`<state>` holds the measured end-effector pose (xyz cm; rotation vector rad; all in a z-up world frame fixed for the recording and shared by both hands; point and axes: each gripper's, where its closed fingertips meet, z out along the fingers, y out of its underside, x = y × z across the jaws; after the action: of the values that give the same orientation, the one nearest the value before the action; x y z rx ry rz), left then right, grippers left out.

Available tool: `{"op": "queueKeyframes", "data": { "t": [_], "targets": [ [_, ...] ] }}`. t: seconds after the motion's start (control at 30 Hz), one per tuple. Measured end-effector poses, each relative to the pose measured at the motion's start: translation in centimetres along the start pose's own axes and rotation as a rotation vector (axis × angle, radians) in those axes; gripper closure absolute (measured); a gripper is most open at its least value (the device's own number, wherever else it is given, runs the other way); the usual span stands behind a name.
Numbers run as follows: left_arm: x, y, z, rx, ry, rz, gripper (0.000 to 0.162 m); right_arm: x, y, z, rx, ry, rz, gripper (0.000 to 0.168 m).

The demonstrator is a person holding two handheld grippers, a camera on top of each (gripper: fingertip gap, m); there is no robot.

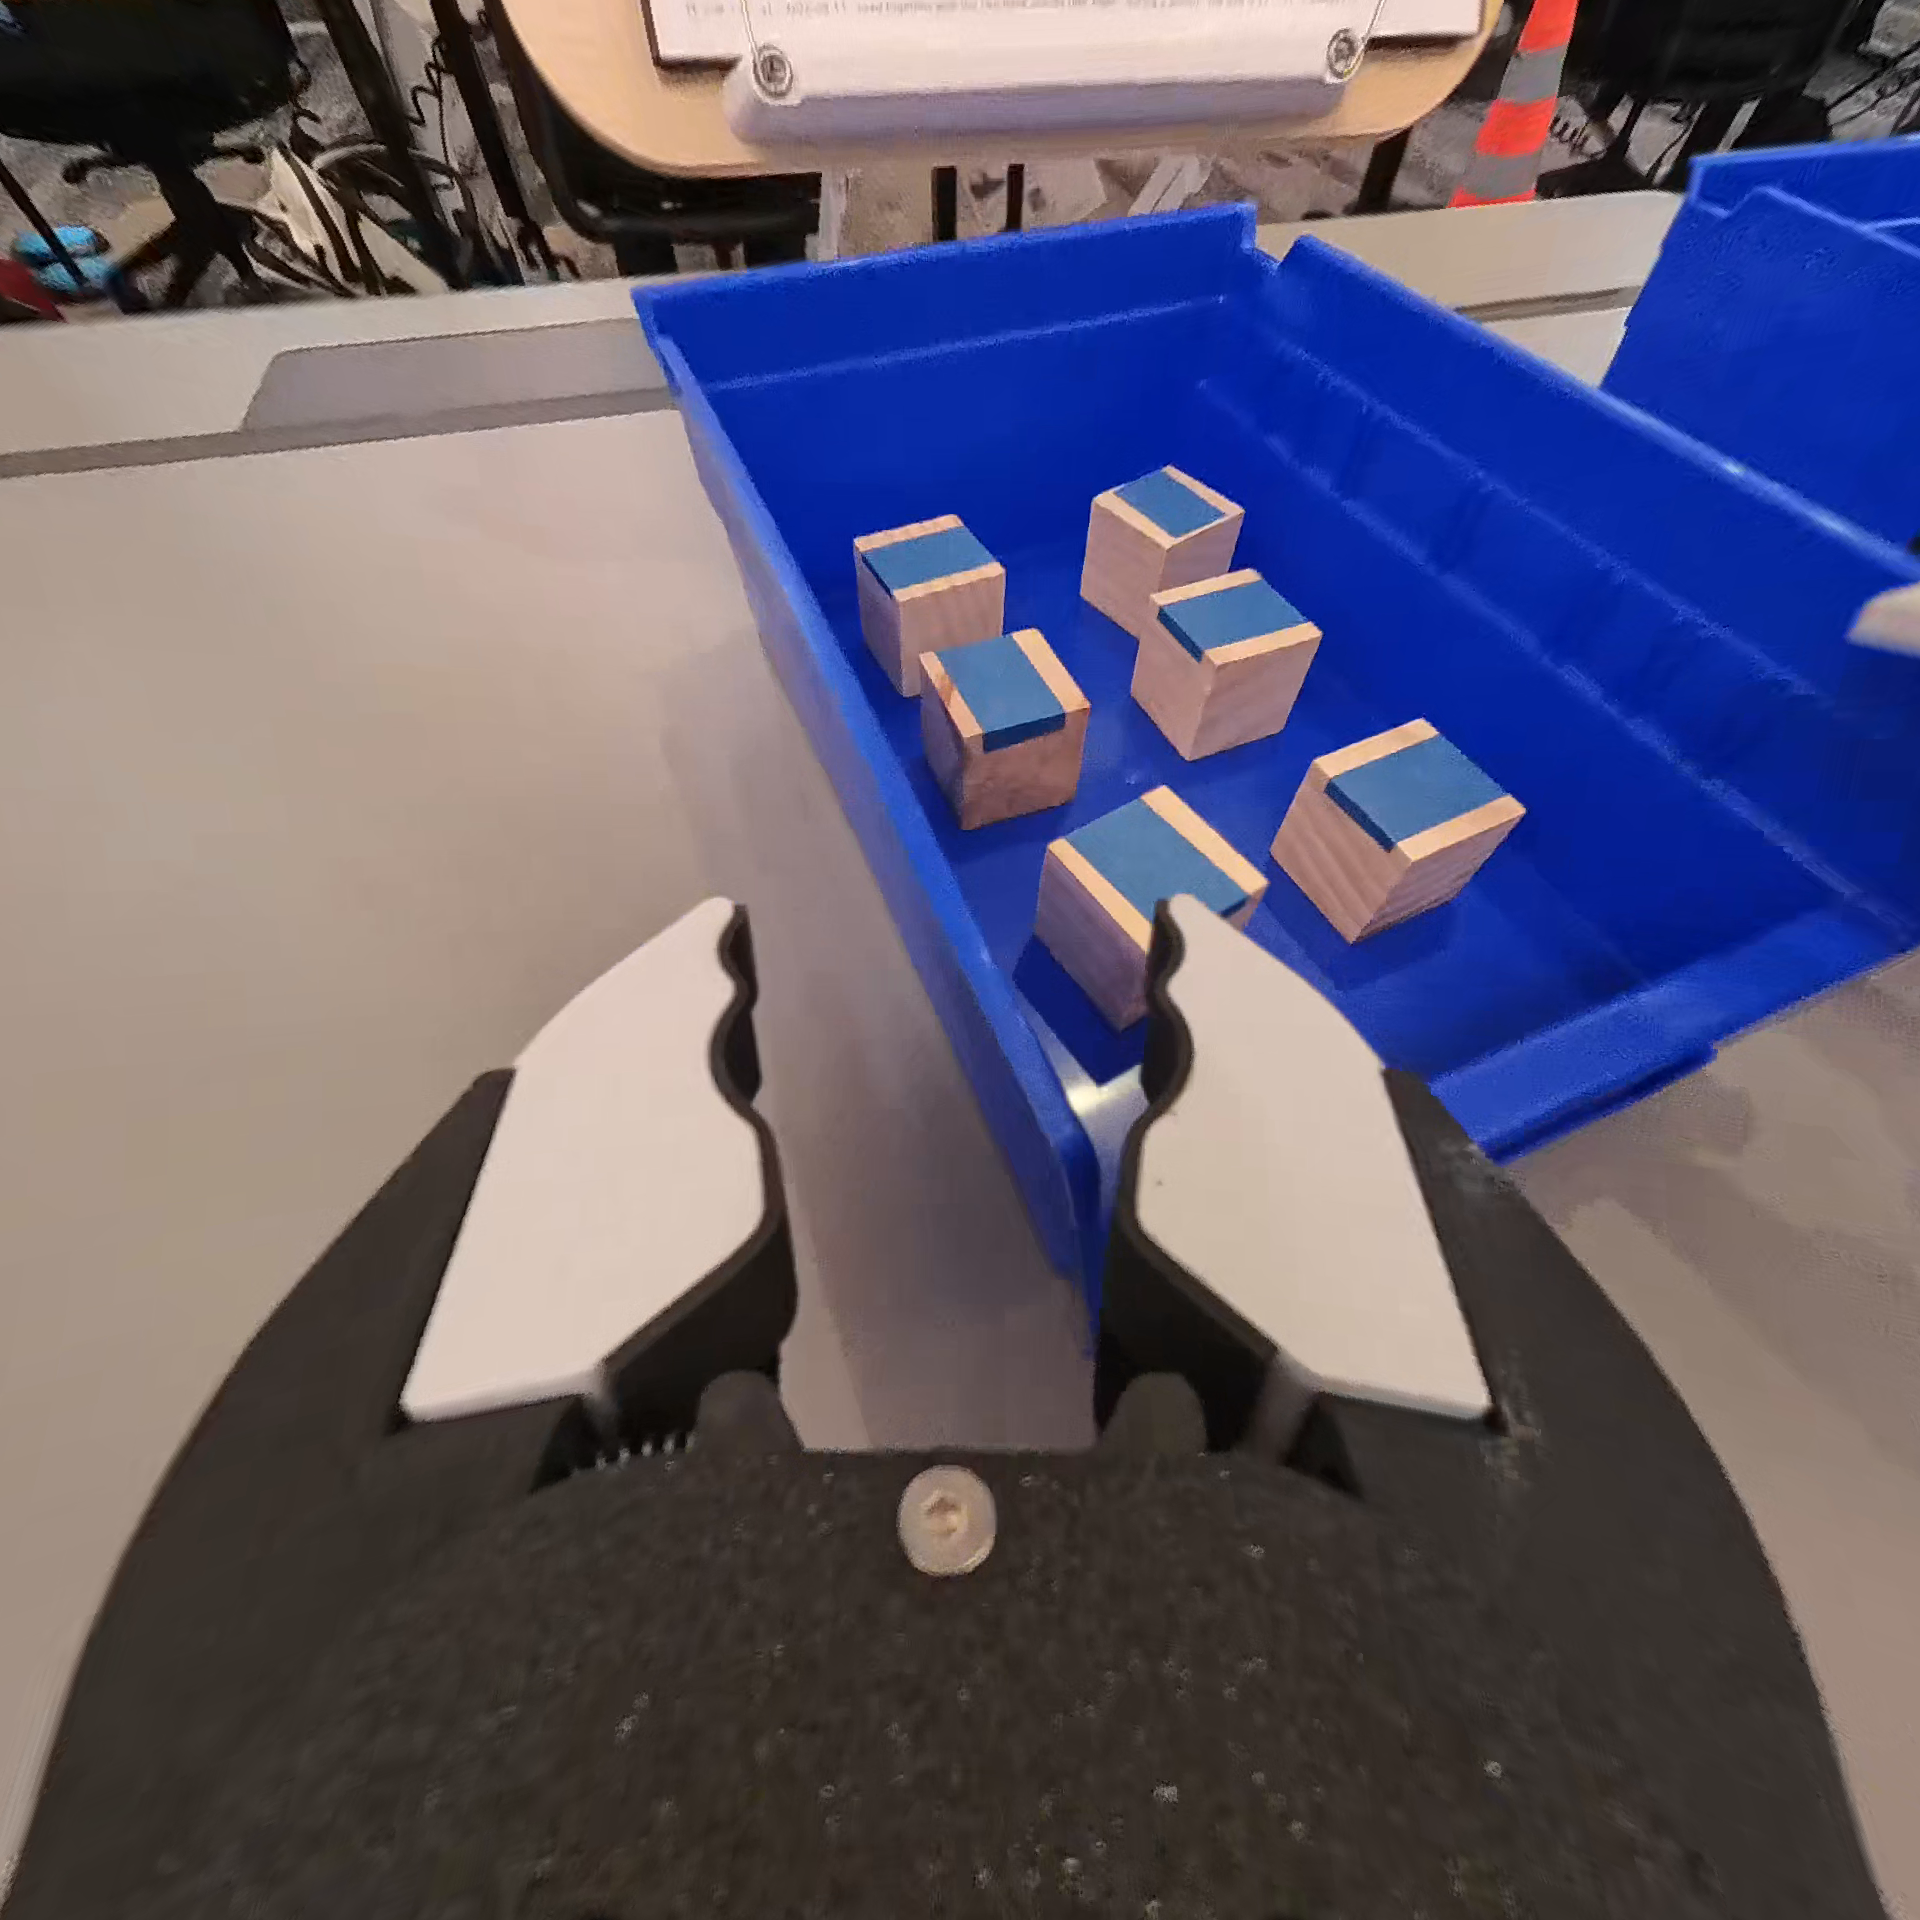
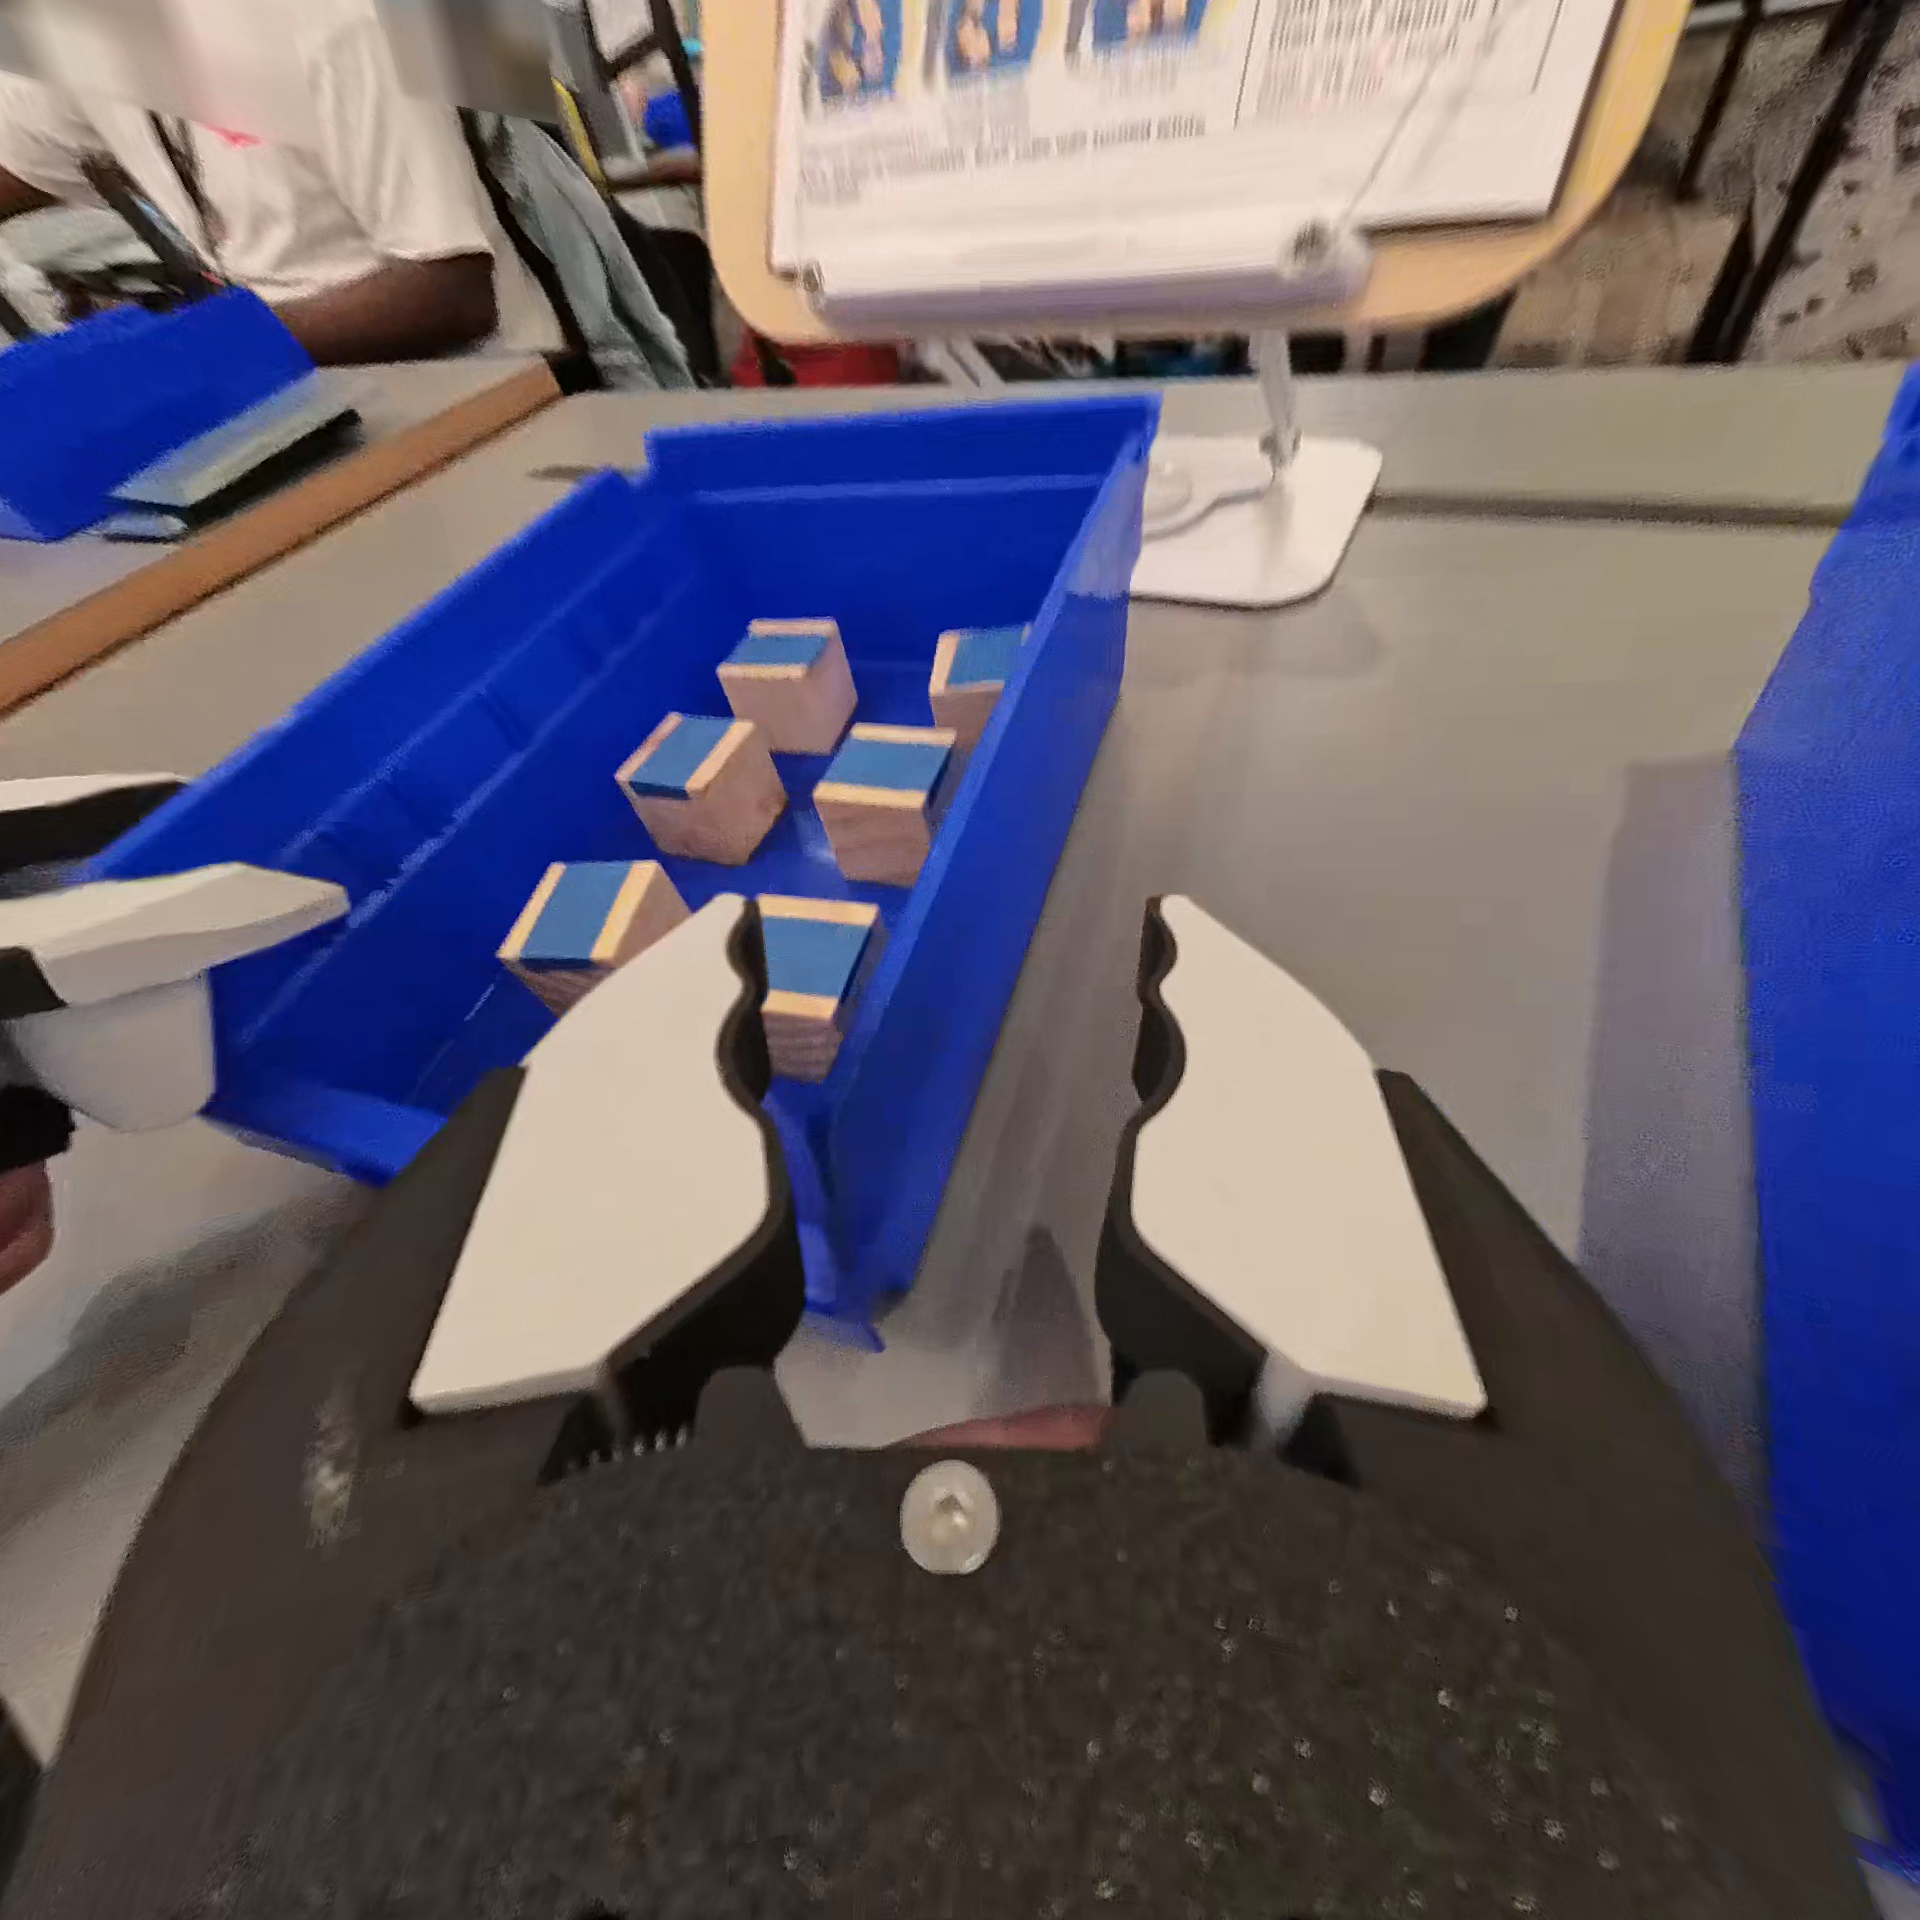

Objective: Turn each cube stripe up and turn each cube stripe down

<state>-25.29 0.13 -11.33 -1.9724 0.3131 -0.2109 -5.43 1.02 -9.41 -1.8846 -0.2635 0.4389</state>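
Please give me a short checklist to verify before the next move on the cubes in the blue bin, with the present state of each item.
1. Left gripper jaws open, empty: ok.
2. Right gripper jaws open, empty: ok.
3. All six cubes stripe up, e.g. nearest cube: ok.
4. Cubes inside blue bin: ok.
5. Room for jaws around the touching cubes at the far end: cannot tell.

Six cubes [image 1: 1174, 675] sit inside a bin [image 1: 1558, 644] on the table [image 1: 364, 779], clustered toward its near end. A second bin [image 2: 1839, 1039] stands at the table's right edge.
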Motion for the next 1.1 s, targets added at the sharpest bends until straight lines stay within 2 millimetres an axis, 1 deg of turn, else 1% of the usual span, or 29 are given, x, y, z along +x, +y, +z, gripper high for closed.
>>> {"op": "queueKeyframes", "data": {
  "t": [0.07,0.1,0.13,0.17,0.23,0.3,0.33,0.37,0.4,0.47,0.5,0.57,0.63,0.7,0.77,0.87,0.93,0.97,1.03,1.1],
  "targets": [
    [0.5,0.5,0.7,-0.011,0.055,-0.069,0.099,-0.3,1.6,1.1,-0.036,0.049,-0.019,0.104],
    [0.9,0.4,0.8,-0.004,0.092,-0.109,0.109,-0.4,2.1,1.6,-0.044,0.071,-0.036,0.106],
    [1.2,0.4,0.9,-0.001,0.116,-0.122,0.125,-0.8,2.1,1.8,-0.027,0.066,-0.032,0.103],
    [1.1,0.4,0.9,-0.004,0.1,-0.12,0.126,-1.1,1.9,1.8,-0.006,0.065,-0.019,0.115],
    [0.9,0.3,0.9,-0.01,0.067,-0.117,0.132,-1.4,1.6,1.8,0.016,0.074,-0.029,0.145],
    [0.6,0.3,0.9,-0.014,0.038,-0.113,0.136,-1.3,1.6,1.8,0.012,0.112,-0.03,0.149],
    [0.3,0.2,0.8,-0.015,0.01,-0.103,0.141,-1.2,1.6,1.7,0.011,0.131,-0.015,0.156],
    [0.0,0.0,0.7,-0.01,-0.016,-0.082,0.145,-1.2,1.7,1.7,0.01,0.142,-0.001,0.158],
    [-0.4,-0.4,0.5,0.004,-0.051,-0.061,0.149,-1.3,1.7,1.7,0.015,0.16,0.012,0.16],
    [-1.6,-1.8,-0.3,0.08,-0.144,-0.013,0.159,-2.0,1.8,1.8,0.02,0.193,0.033,0.162],
    [-2.5,-2.5,-0.8,0.106,-0.194,0.024,0.161,-2.7,1.6,2.0,0.035,0.205,0.044,0.162],
    [-4.3,-3.8,-1.9,0.158,-0.239,0.041,0.161,-4.5,1.3,2.5,0.077,0.221,0.076,0.164],
    [-6.9,-4.5,-3.2,0.194,-0.294,0.053,0.162,-7.2,0.9,3.5,0.108,0.211,0.08,0.165],
    [-10.0,-5.1,-4.7,0.221,-0.342,0.043,0.161,-10.1,0.3,5.2,0.118,0.192,0.086,0.165],
    [-13.5,-5.5,-5.9,0.24,-0.387,0.039,0.161,-13.2,-0.3,7.2,0.116,0.169,0.09,0.166],
    [-18.9,-5.3,-7.1,0.252,-0.41,0.012,0.161,-17.9,-1.0,10.1,0.1,0.146,0.065,0.166],
    [-22.0,-4.5,-7.2,0.242,-0.402,-0.027,0.161,-20.5,-1.1,11.7,0.087,0.15,0.036,0.165],
    [-23.3,-4.0,-7.0,0.235,-0.39,-0.051,0.161,-21.4,-0.9,12.4,0.075,0.163,0.026,0.165],
    [-25.3,-2.9,-6.2,0.209,-0.363,-0.084,0.161,-22.7,-0.4,13.7,0.043,0.187,0.019,0.165],
    [-26.5,-1.8,-5.0,0.169,-0.323,-0.098,0.161,-23.3,0.4,14.9,0.01,0.21,0.035,0.165]
  ]
}}
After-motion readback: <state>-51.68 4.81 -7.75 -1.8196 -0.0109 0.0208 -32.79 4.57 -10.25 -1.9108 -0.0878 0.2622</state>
